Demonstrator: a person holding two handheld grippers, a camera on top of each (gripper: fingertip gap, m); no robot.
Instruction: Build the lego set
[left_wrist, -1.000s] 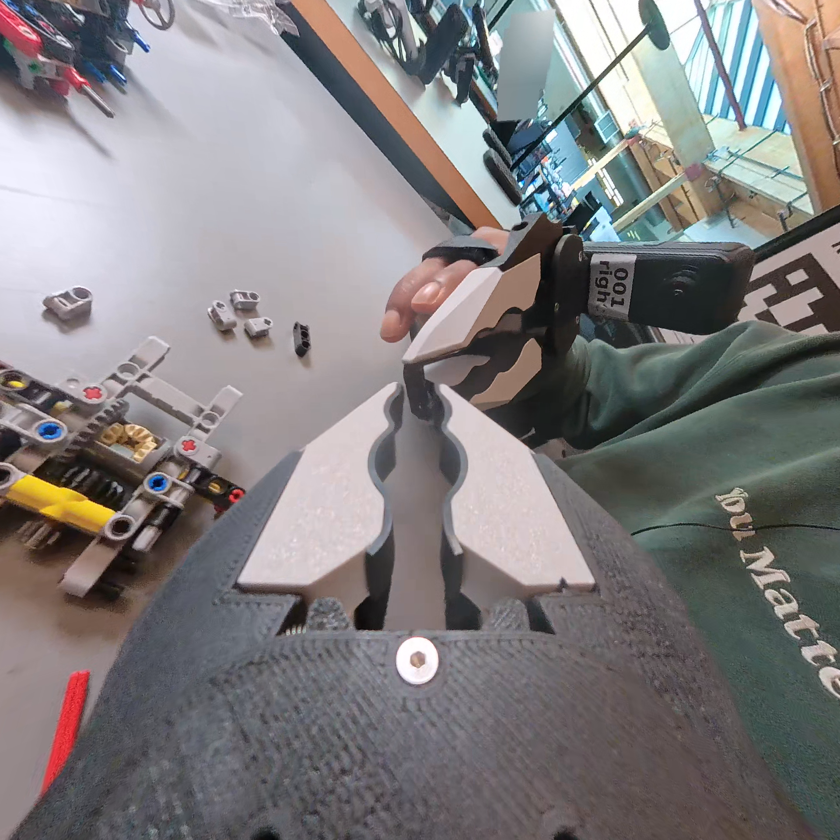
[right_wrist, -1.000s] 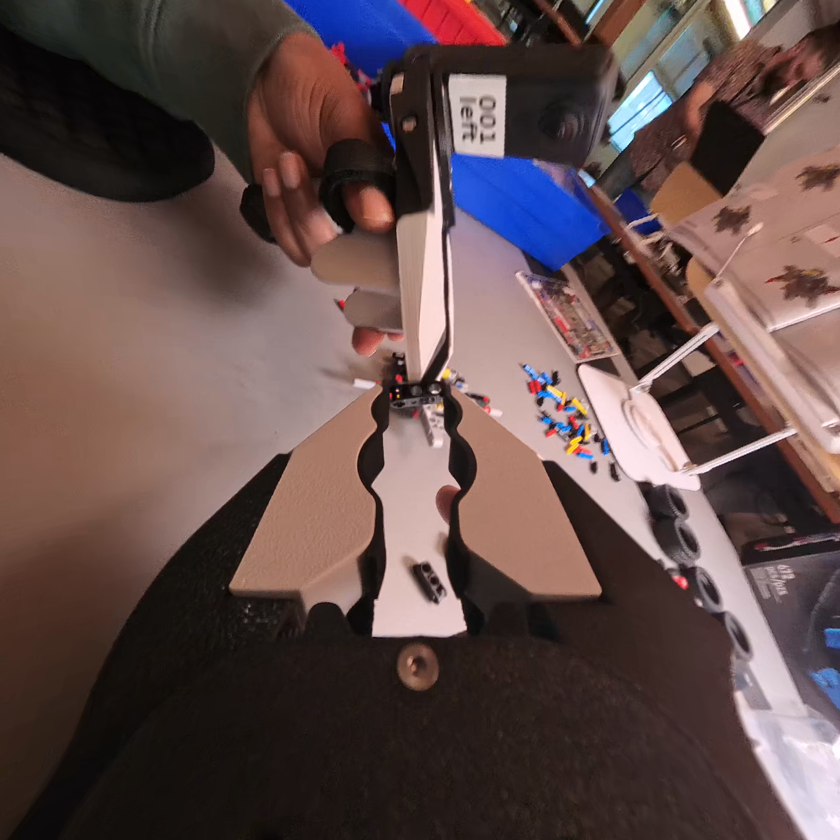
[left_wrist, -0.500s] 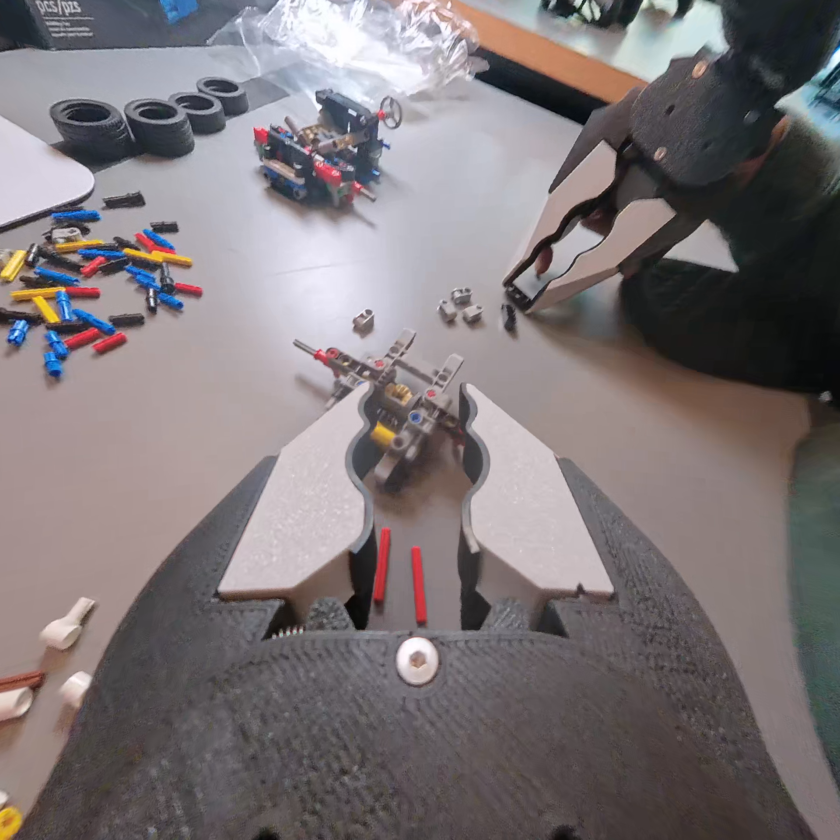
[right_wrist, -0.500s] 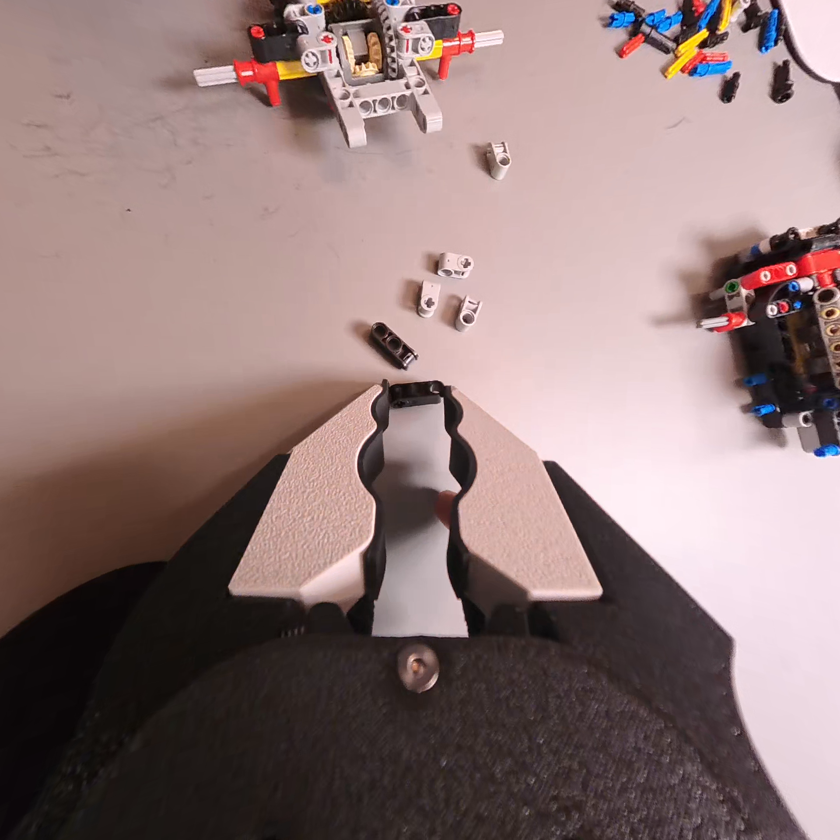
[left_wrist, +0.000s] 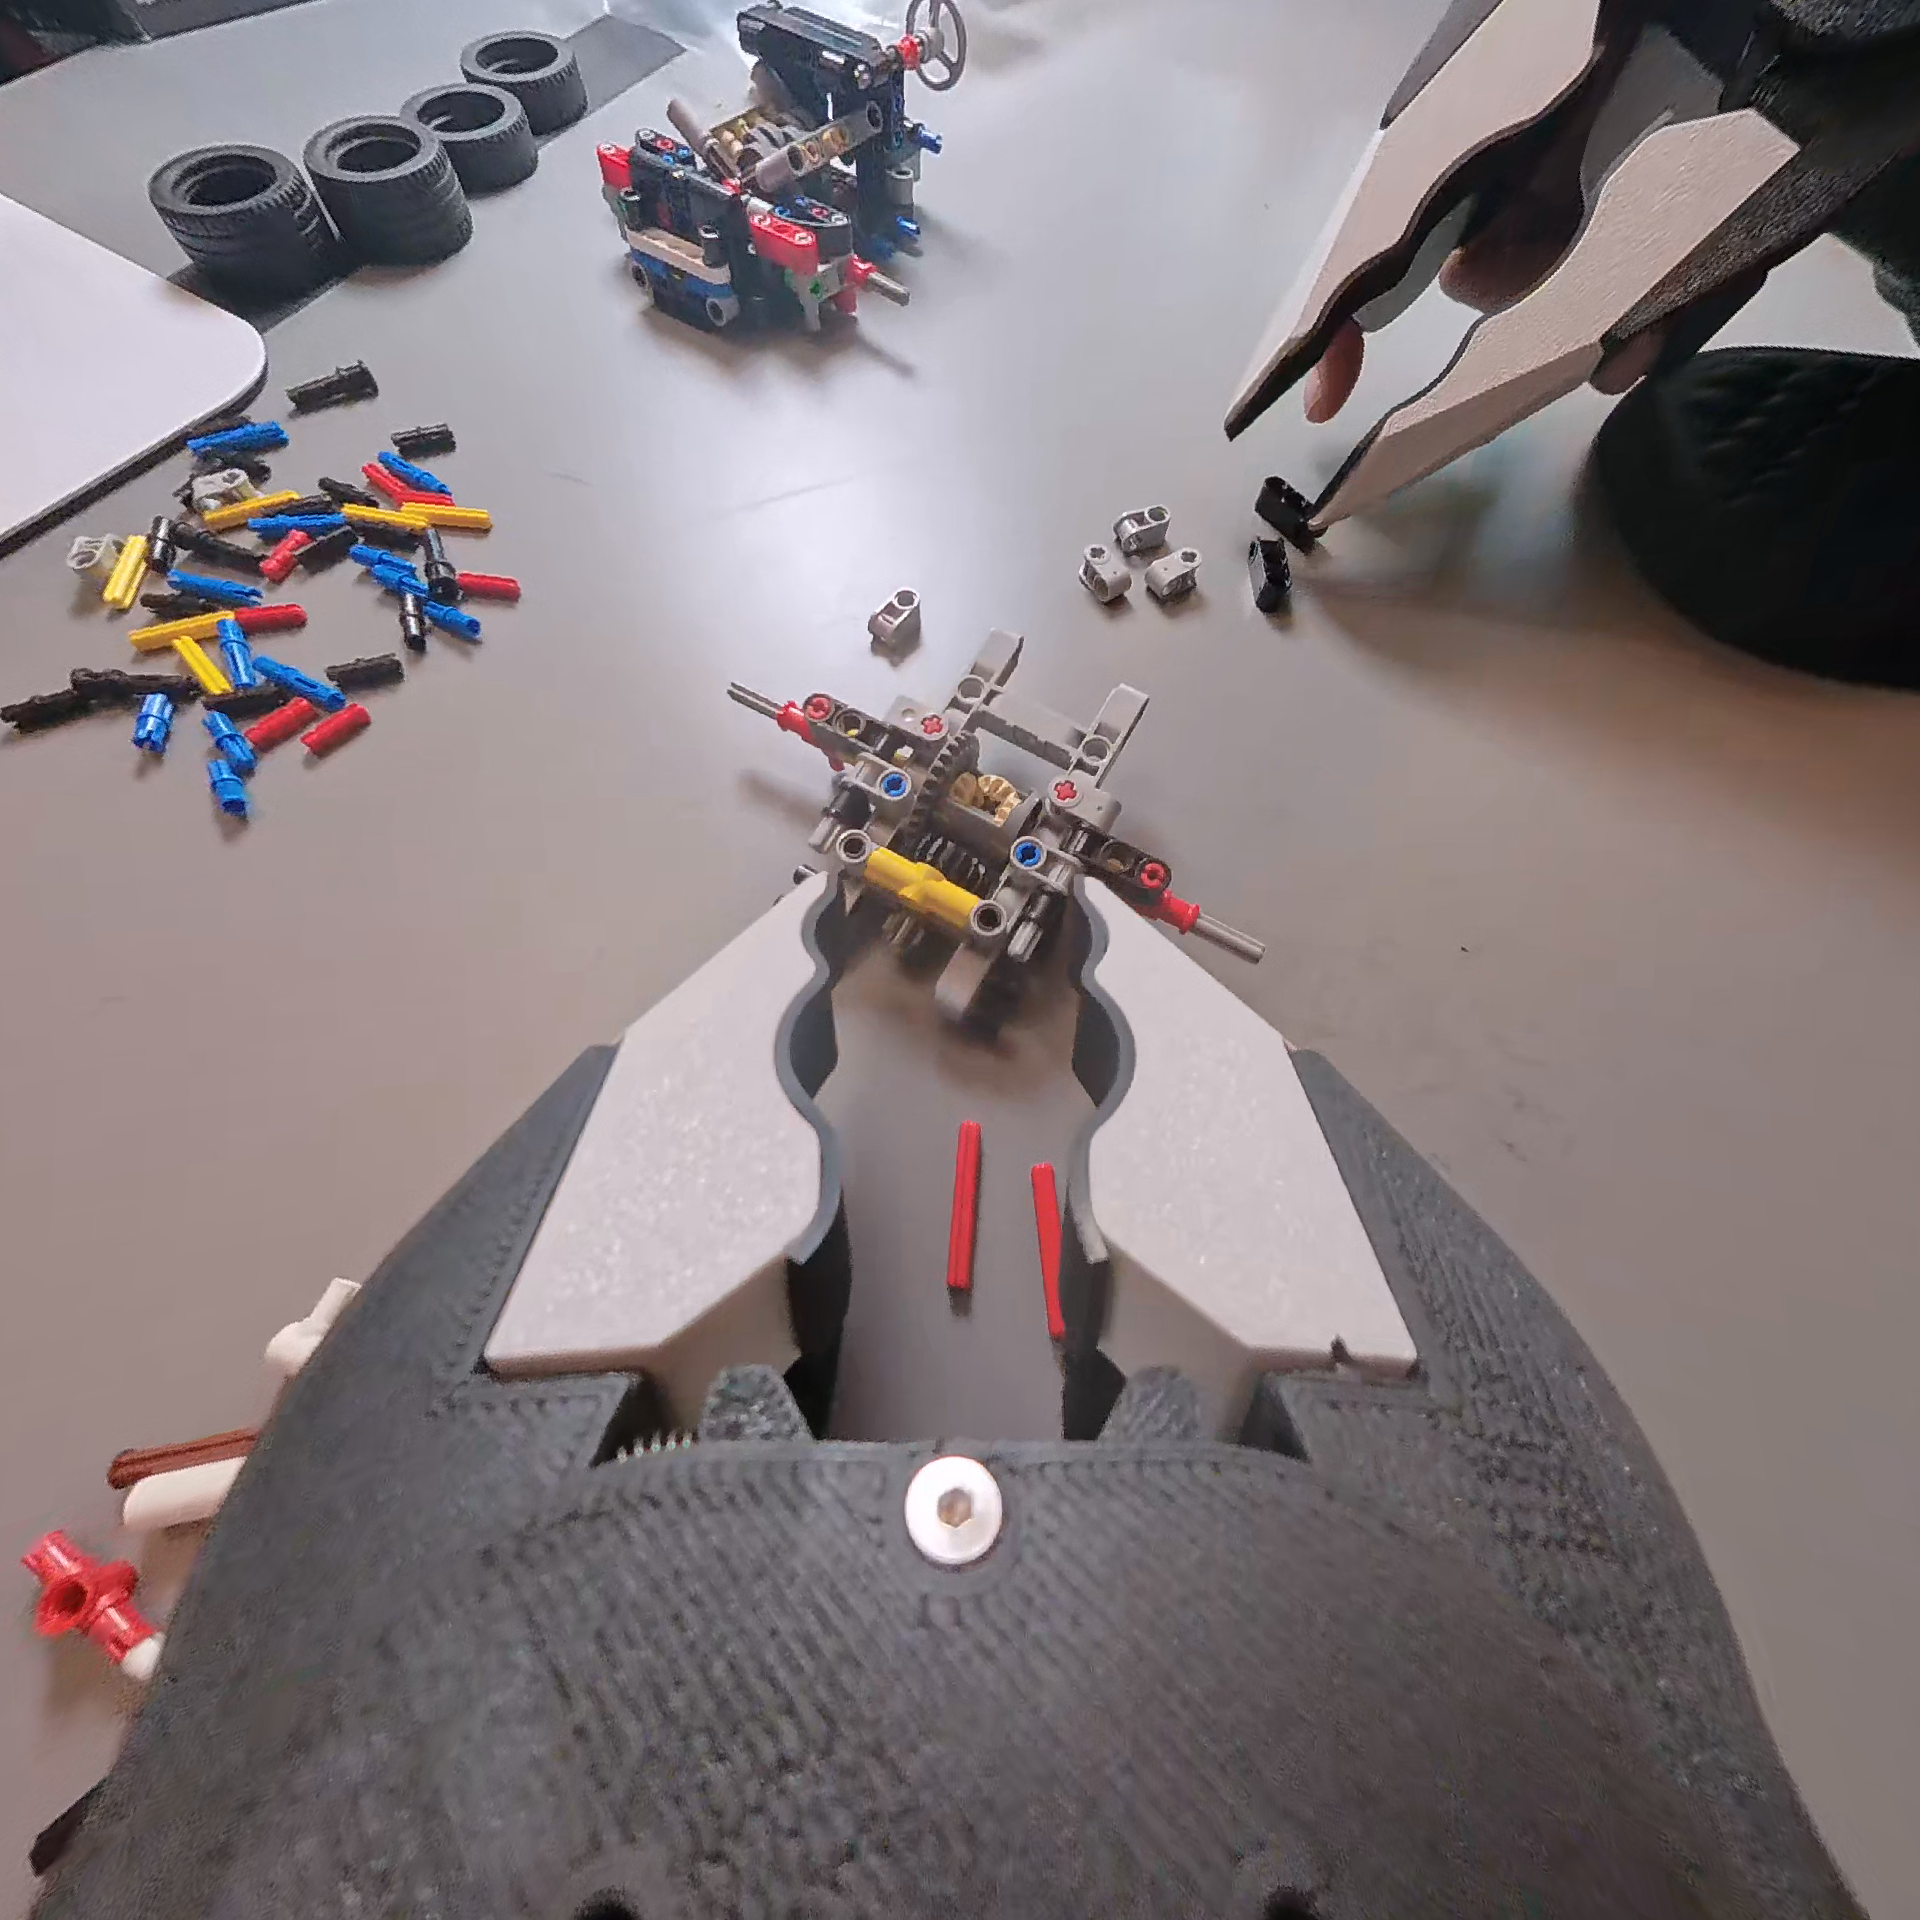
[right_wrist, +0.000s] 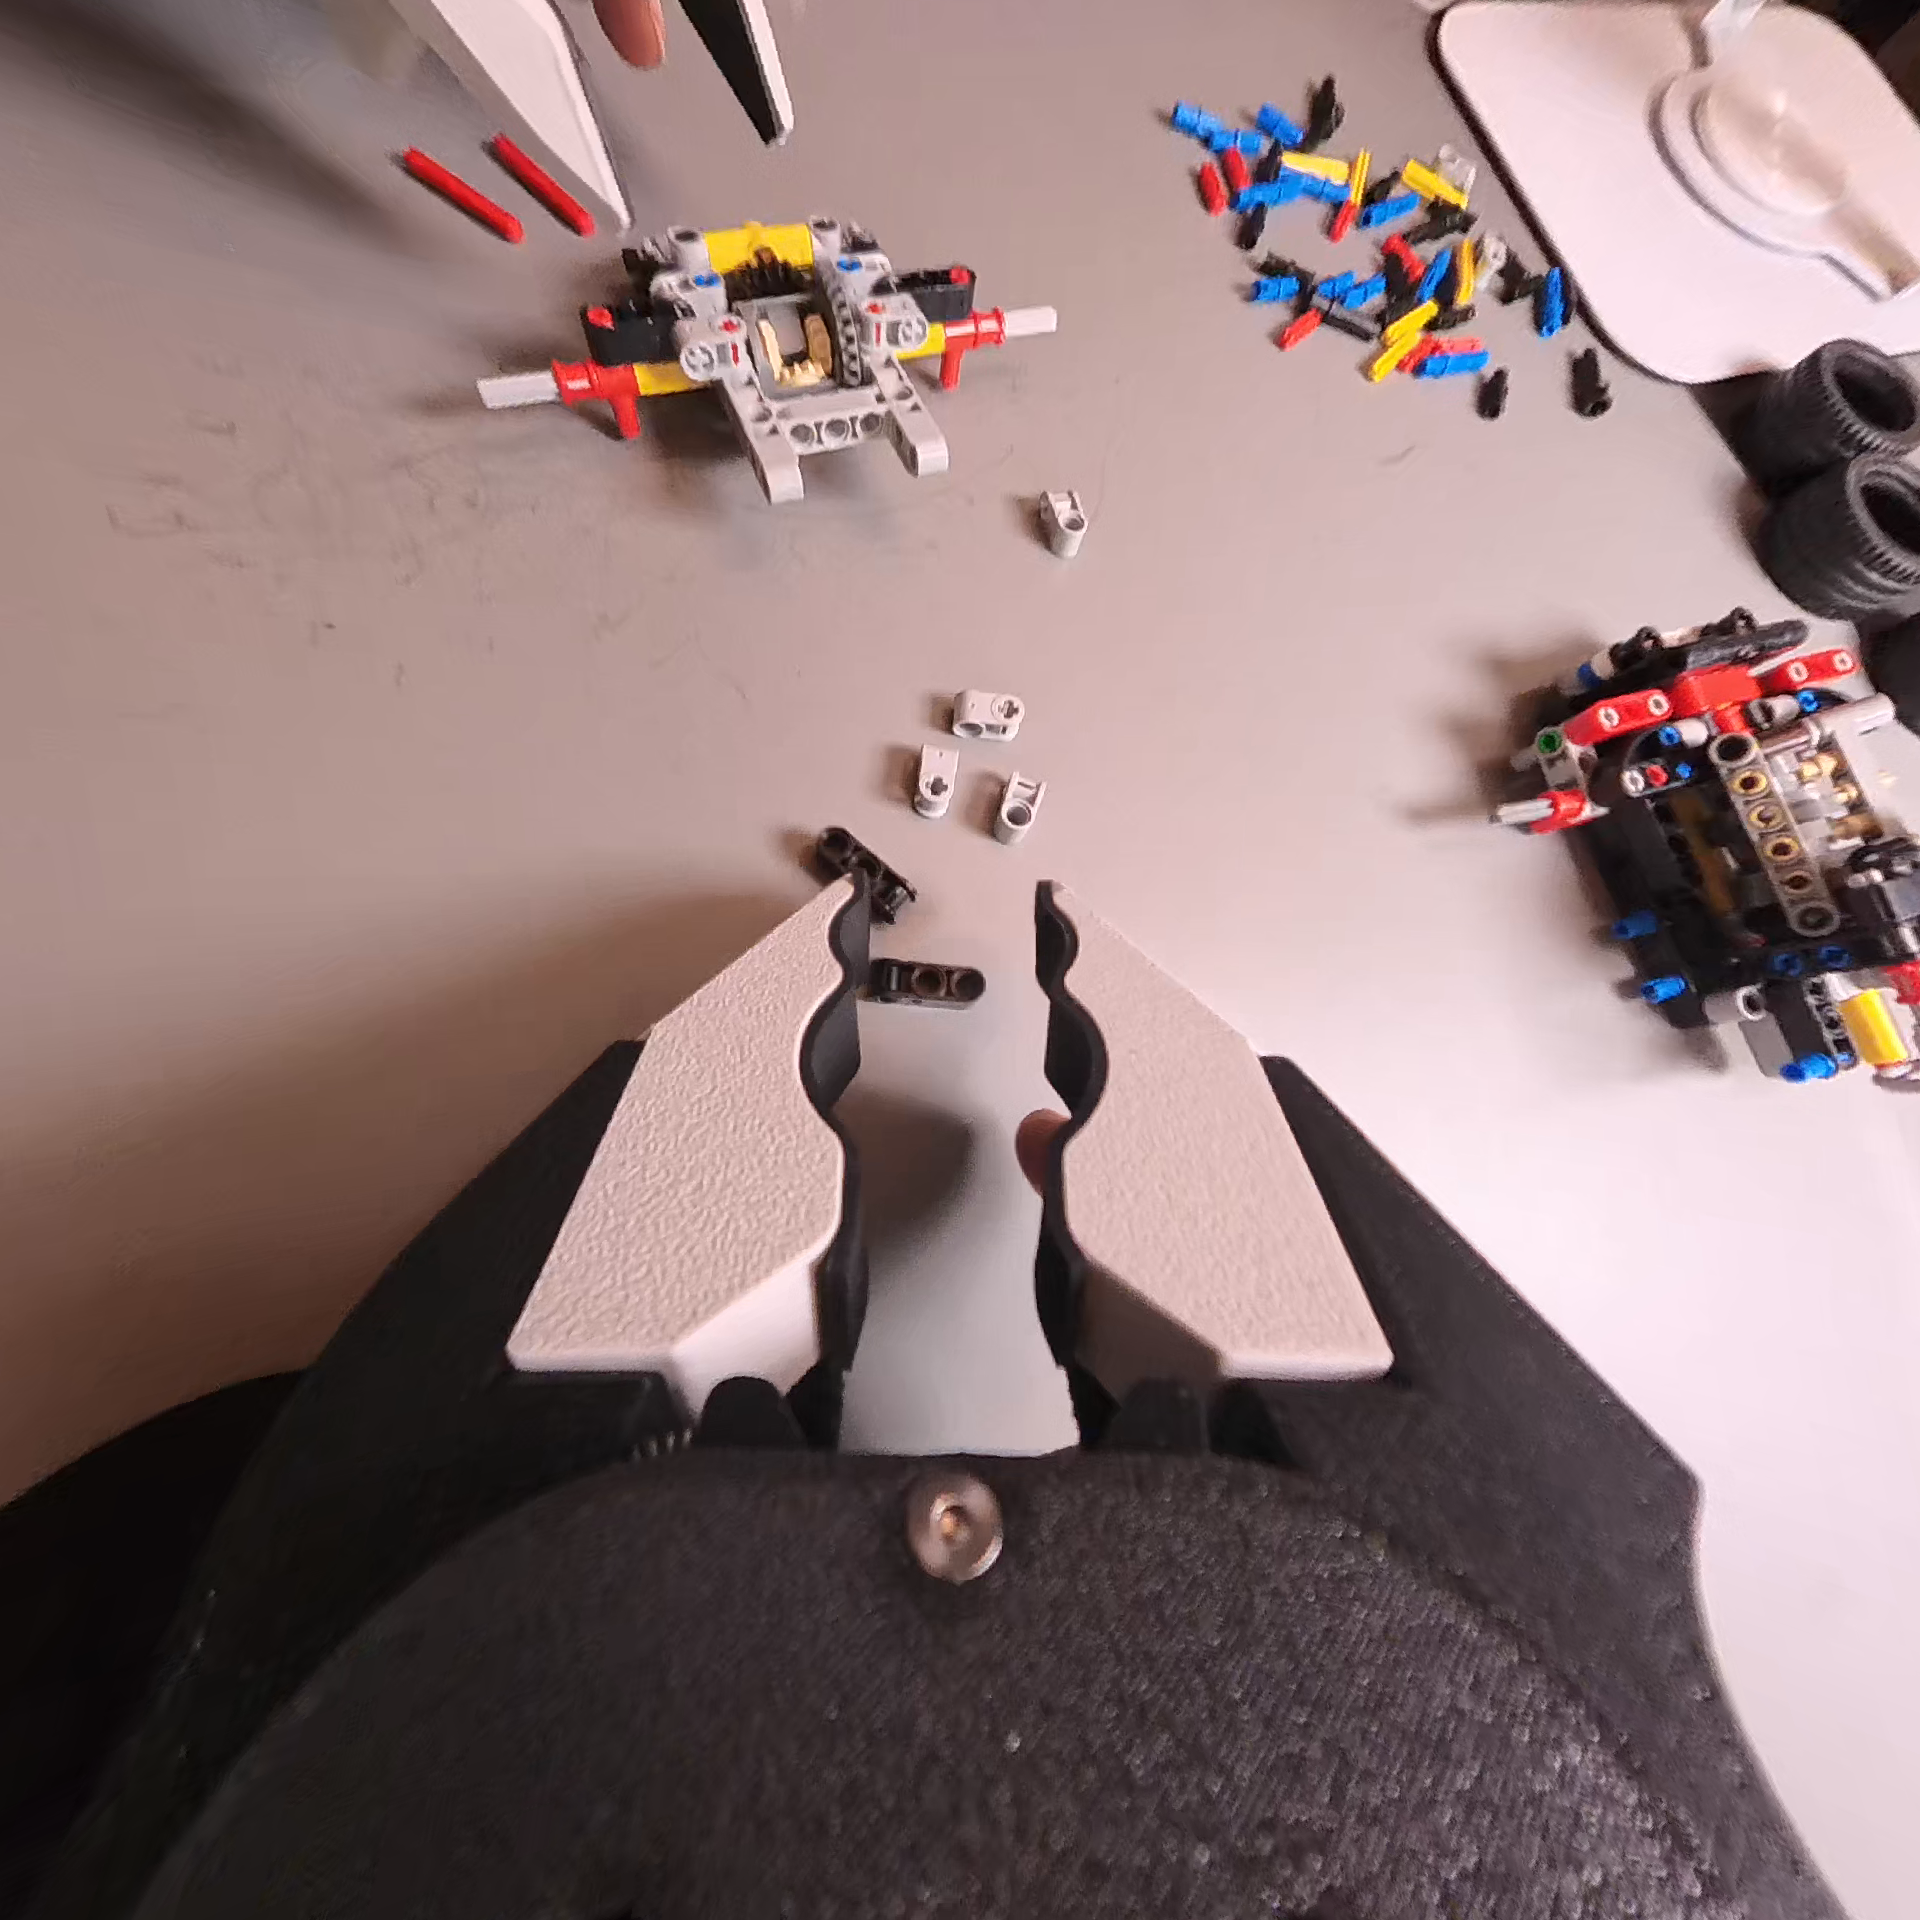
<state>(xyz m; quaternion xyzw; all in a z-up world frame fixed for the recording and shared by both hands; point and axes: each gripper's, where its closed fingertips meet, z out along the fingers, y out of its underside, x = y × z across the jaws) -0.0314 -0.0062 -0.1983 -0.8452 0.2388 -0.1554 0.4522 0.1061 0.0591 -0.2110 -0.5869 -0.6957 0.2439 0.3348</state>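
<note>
A grey axle assembly (left_wrist: 966, 831) with yellow, red and black parts lies on the table; it also shows in the right wrist view (right_wrist: 774, 332). My left gripper (left_wrist: 956, 914) is open, its tips on either side of the assembly's near end, not closed on it. Two red axles (left_wrist: 964, 1205) lie on the table between its fingers. My right gripper (right_wrist: 951, 894) is open and empty. A black connector (right_wrist: 925, 979) lies on the table between its fingers, beside the left one. A second black connector (right_wrist: 854, 854) lies at the left fingertip.
Three grey connectors (right_wrist: 977, 769) lie just beyond my right gripper, a single one (right_wrist: 1062, 517) farther off. A pile of coloured pins (left_wrist: 281, 592), black tyres (left_wrist: 364, 177), a larger black and red assembly (left_wrist: 779, 208) and a white board (left_wrist: 104, 405) stand around.
Both grippers came down from meeting in the air to the table. My right gripper, shut on a black connector half a second ago, has opened and the connector lies on the table.
</note>
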